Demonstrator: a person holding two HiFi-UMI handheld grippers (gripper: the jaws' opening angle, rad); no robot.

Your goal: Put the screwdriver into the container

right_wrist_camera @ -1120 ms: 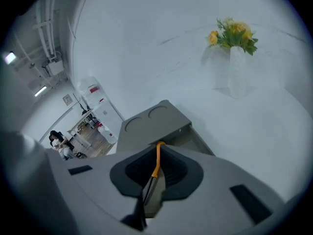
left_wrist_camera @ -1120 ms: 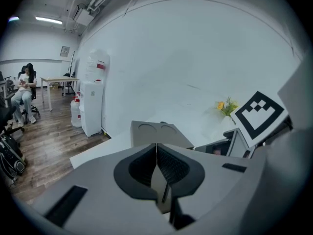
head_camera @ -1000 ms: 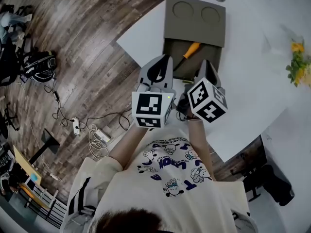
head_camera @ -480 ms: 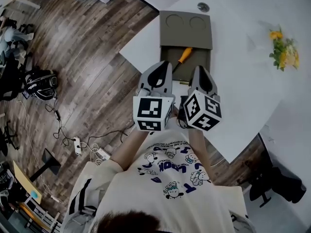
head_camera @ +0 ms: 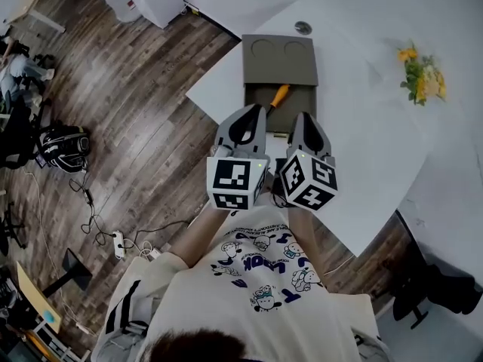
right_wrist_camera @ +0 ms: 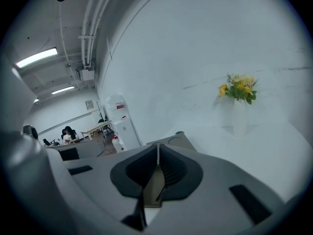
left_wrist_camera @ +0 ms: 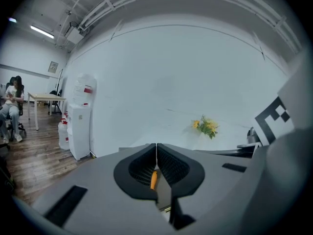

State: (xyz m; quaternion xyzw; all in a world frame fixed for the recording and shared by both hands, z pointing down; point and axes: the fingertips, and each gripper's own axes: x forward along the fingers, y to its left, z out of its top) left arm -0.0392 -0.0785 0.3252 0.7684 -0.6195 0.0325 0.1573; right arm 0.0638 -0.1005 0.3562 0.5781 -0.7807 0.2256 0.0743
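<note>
Lying in the open compartment of the olive-grey container [head_camera: 279,70], just above the centre of the head view, the orange-handled screwdriver [head_camera: 279,95] already appears to be where the task wants it. Its handle slants inside the box walls, below the flat section with two round recesses. The shaft is too small and too close to the gripper tips to make out.

Neither tool carries anything. The left gripper [head_camera: 259,109] sits at mid-frame with its tip over the container's near edge. In its own view the jaws are pressed together with nothing pinched, and the orange handle shows only through the gap beneath them, down in the box. The right gripper [head_camera: 302,116], just to its right, also has its jaws closed on nothing, and its view looks past them to the container's lid section on the white table [head_camera: 362,142]. Both grippers are clear of the screwdriver and apart from it.

By my reading the placing itself is finished: the tool is inside, released, and nothing of it hangs over the rim. What may be left is only drawing both grippers away from the box. A bunch of yellow flowers [head_camera: 419,70] stands well apart at the upper right and plays no part.
</note>
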